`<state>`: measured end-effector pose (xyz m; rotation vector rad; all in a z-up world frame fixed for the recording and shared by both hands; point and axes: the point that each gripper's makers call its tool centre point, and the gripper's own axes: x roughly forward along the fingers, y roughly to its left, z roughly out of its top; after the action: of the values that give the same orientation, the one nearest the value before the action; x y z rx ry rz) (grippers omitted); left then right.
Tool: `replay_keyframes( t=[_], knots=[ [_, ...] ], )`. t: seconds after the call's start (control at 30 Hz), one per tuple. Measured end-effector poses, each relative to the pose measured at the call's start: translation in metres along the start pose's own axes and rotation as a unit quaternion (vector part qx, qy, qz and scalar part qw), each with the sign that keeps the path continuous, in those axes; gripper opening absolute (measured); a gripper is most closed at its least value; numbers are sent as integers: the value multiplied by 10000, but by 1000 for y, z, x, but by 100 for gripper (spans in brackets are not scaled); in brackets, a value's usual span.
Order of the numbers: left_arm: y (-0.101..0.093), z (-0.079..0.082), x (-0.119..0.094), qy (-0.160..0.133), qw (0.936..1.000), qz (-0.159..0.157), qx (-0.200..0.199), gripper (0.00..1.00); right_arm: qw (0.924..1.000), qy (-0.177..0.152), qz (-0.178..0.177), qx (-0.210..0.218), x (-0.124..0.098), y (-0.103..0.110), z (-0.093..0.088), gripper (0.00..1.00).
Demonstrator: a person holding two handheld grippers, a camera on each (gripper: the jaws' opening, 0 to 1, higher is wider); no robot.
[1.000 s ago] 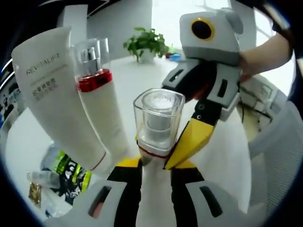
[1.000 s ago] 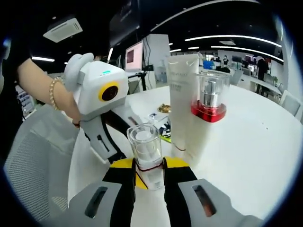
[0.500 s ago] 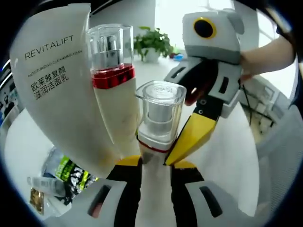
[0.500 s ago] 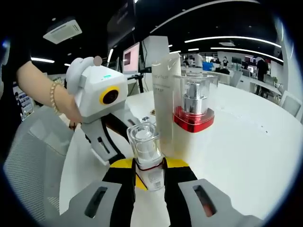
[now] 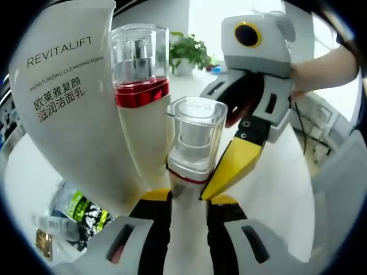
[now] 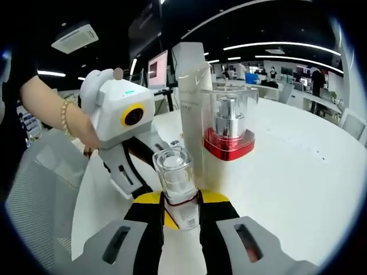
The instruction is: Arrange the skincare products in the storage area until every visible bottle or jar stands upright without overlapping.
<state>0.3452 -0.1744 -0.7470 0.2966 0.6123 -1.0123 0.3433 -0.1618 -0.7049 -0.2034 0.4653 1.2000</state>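
A small white pump bottle with a clear square cap (image 5: 194, 142) stands between the jaws of my left gripper (image 5: 188, 199), which is shut on its body. My right gripper (image 6: 182, 201) is shut on the same bottle (image 6: 175, 182) from the other side. Its yellow finger (image 5: 229, 166) touches the bottle's neck in the left gripper view. Close behind stand a tall white Revitalift tube (image 5: 69, 114) and a cream bottle with a red collar and clear cap (image 5: 140, 97). The tube (image 6: 192, 109) and the red-collared bottle (image 6: 228, 137) both stand upright in the right gripper view.
Everything sits on a round white table (image 6: 298, 172). Small packets and sachets (image 5: 80, 209) lie at the tube's foot. A potted plant (image 5: 188, 51) stands at the far side. A grey mesh chair (image 6: 40, 189) is beside the table, and a person's arm (image 6: 51, 109) holds the left gripper.
Both grippers have carried the small bottle closer to the tube and the red-collared bottle, which now loom larger and nearer. The grip on the small bottle is unchanged.
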Motion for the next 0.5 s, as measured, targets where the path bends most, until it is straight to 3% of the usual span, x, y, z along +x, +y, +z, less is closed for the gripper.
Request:
replay_keyframes(
  t=[0.5],
  knots=[
    [4, 1, -10, 6, 10000, 48, -77, 19, 9999, 108, -44, 88, -5, -2, -5, 26]
  ],
)
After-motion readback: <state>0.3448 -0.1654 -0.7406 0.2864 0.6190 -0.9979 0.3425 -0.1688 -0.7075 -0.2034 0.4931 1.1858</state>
